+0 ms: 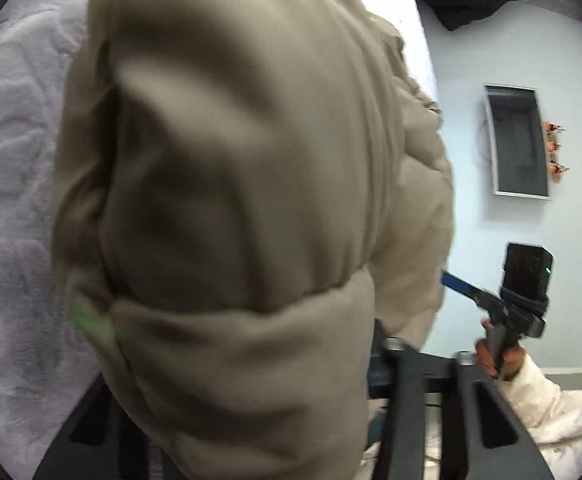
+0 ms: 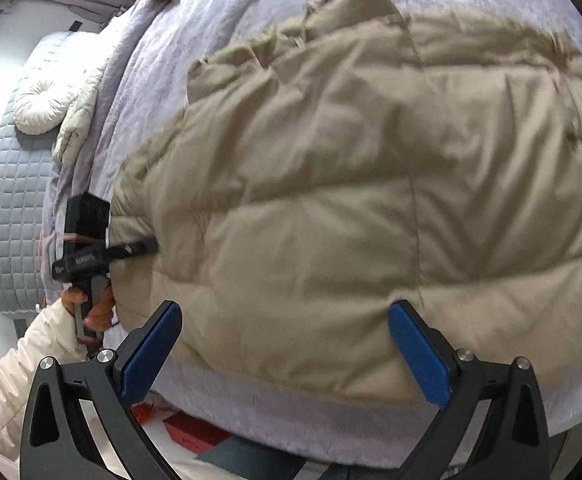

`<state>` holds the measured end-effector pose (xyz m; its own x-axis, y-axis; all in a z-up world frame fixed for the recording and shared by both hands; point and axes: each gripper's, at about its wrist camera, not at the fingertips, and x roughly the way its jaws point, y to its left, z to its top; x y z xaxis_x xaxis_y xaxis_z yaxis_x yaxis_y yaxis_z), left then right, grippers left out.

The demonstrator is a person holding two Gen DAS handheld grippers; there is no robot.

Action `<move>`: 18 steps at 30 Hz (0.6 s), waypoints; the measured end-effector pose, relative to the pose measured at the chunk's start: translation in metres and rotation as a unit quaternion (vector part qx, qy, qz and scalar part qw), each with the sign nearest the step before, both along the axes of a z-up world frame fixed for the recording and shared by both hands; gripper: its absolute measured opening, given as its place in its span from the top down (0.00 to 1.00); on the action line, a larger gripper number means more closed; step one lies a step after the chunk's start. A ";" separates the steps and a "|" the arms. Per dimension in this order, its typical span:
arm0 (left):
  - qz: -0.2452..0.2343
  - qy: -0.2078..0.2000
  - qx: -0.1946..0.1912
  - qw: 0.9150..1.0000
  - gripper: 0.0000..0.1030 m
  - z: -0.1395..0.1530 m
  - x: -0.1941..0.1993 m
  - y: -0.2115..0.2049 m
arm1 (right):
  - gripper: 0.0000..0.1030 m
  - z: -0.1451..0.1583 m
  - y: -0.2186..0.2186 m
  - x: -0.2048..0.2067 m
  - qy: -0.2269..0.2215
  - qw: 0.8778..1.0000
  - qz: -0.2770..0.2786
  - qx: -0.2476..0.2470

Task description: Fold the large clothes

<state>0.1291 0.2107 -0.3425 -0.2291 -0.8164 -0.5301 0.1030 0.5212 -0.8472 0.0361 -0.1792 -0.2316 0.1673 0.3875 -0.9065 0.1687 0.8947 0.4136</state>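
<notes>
1. The left gripper (image 2: 147, 246), at nine o'clock in the right wrist view, pinches the tan puffer jacket (image 2: 371, 200) on the lavender bedspread (image 2: 195, 60); slippery padding may slide out.
2. The right gripper (image 2: 287, 354), at six o'clock, gapes wide and empty; the unsupported hem may sag, skewing the fold.

The left wrist camera sits pressed right up against the beige puffer jacket (image 1: 227, 208), which fills most of its view; it faces along the bed (image 1: 15, 152) toward a pale wall on its right. The right wrist camera stands further back at the bed's near edge, looking down over the whole jacket toward the headboard (image 2: 11, 208) at far left. Both views share the jacket and bedcover, and each catches the other gripper.
</notes>
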 end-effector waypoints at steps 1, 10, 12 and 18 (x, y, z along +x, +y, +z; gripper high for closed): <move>0.001 0.003 -0.006 1.000 0.64 0.002 -0.001 0.001 | 0.00 0.002 0.000 0.004 -0.014 1.000 -0.005 -0.009; 0.001 0.002 -0.045 0.999 0.71 0.062 -0.016 -0.007 | 0.91 -0.018 0.003 0.043 -0.073 0.995 -0.024 -0.070; -0.007 -0.011 -0.053 0.999 0.71 0.086 -0.019 -0.022 | 0.92 -0.028 -0.001 0.053 -0.073 0.995 -0.029 -0.059; -0.036 -0.056 -0.043 0.997 0.71 0.150 -0.027 -0.092 | 0.97 -0.063 -0.020 0.072 -0.061 0.997 -0.045 0.008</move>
